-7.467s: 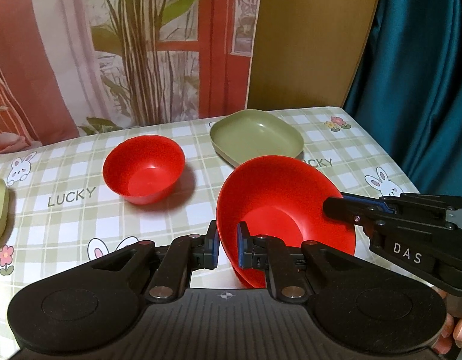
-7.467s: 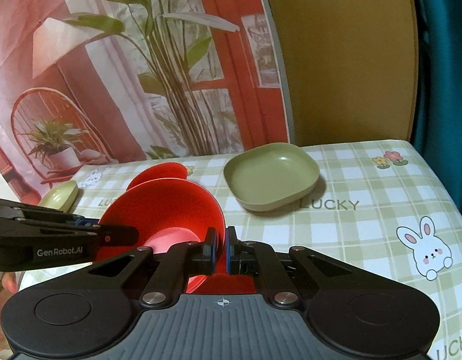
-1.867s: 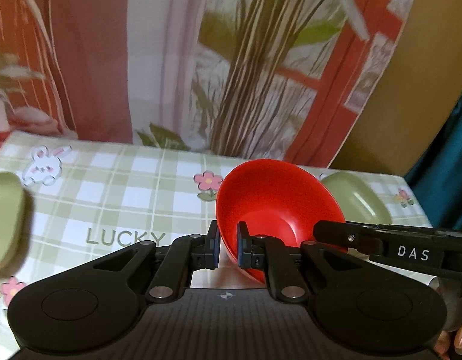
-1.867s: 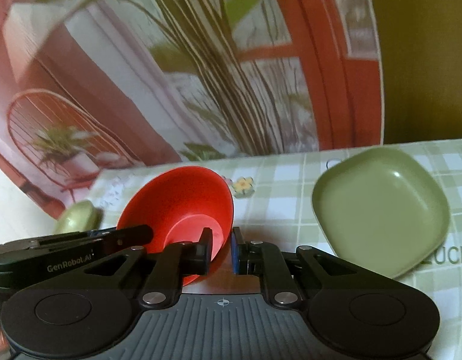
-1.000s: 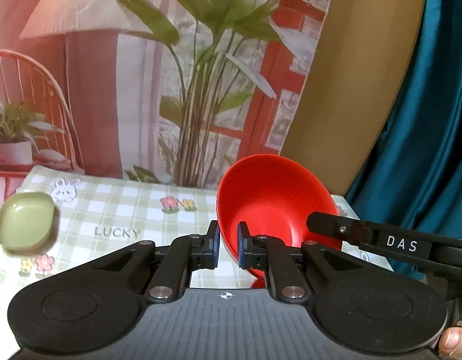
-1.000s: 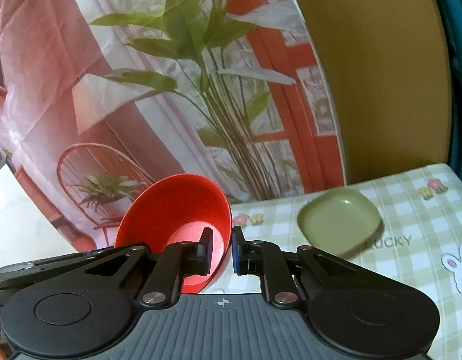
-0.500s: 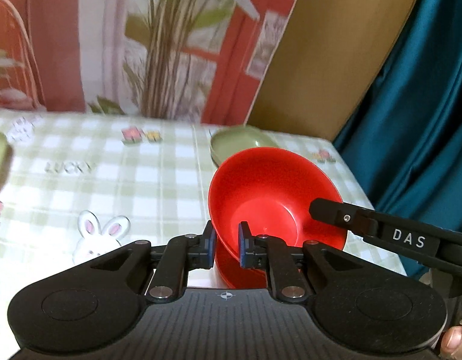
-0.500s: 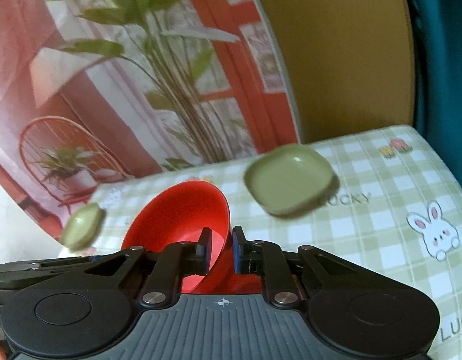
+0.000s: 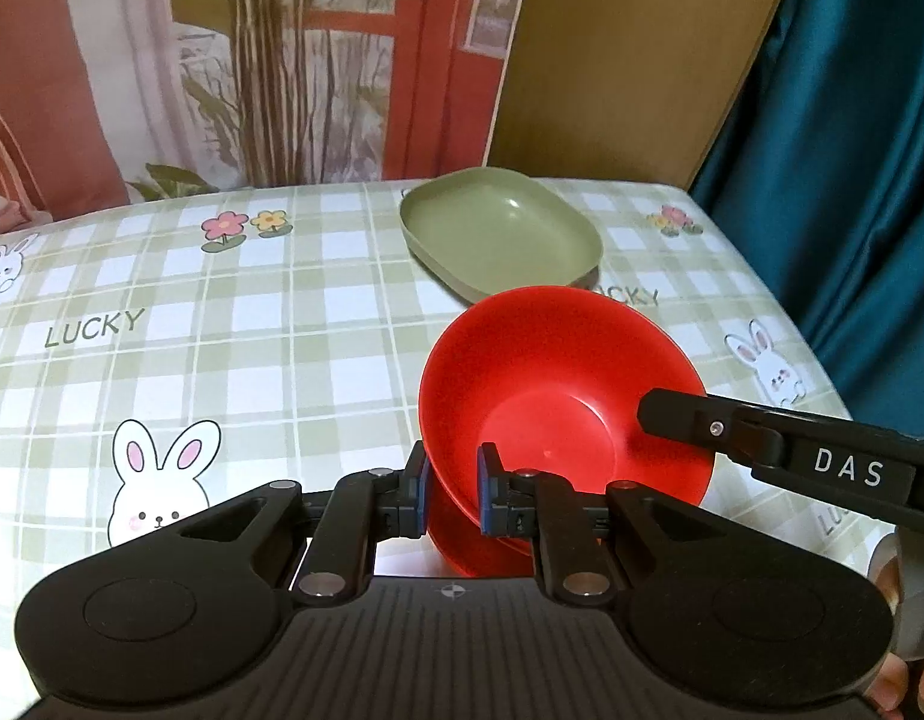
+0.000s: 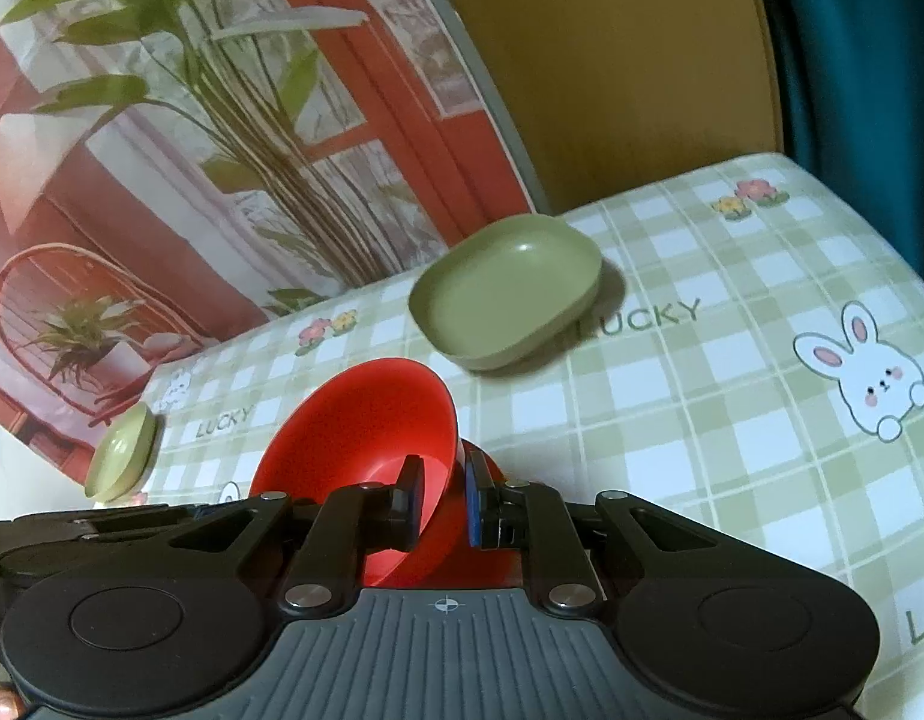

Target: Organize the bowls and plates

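Red bowl [image 9: 558,396] held from both sides
Left gripper [image 9: 452,495] and right gripper [image 10: 441,498] each pinched its rim; its base was hidden.

Black tongs [image 9: 451,495], blue-padded fingertips [image 9: 485,495]

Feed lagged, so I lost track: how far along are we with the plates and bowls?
Possibly done: red beneath the red bowl may be a nested second bowl; unclear. In hand: left tool and right tool both clamp that bowl's rim over the tablecloth. Left: green plate at the far right and second green plate at the left edge lie apart, unstacked.
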A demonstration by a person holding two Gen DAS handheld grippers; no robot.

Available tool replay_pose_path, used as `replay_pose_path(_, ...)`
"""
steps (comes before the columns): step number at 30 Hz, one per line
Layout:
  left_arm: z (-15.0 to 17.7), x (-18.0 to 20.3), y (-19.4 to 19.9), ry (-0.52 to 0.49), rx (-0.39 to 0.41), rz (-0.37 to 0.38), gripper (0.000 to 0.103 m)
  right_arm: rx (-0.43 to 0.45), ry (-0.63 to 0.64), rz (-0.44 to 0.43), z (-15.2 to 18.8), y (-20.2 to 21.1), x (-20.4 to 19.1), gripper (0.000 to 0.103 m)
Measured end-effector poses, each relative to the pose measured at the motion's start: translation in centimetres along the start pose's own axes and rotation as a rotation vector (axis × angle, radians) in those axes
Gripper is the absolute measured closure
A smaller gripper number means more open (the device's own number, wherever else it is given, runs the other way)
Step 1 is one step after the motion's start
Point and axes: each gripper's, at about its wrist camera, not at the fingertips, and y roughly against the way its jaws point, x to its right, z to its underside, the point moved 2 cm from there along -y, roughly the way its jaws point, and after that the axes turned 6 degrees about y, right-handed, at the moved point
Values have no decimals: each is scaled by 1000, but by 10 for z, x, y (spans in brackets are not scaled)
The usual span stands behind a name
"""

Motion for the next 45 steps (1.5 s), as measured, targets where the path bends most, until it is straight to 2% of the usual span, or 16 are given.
replay_pose_path(14,7,6,-9,-35,-4,-38,88,-29,42,13,10,-13,4,89)
replay_pose_path(45,7,1,-9,5,-32,7,84,-44,74,32,13,-13,8,88)
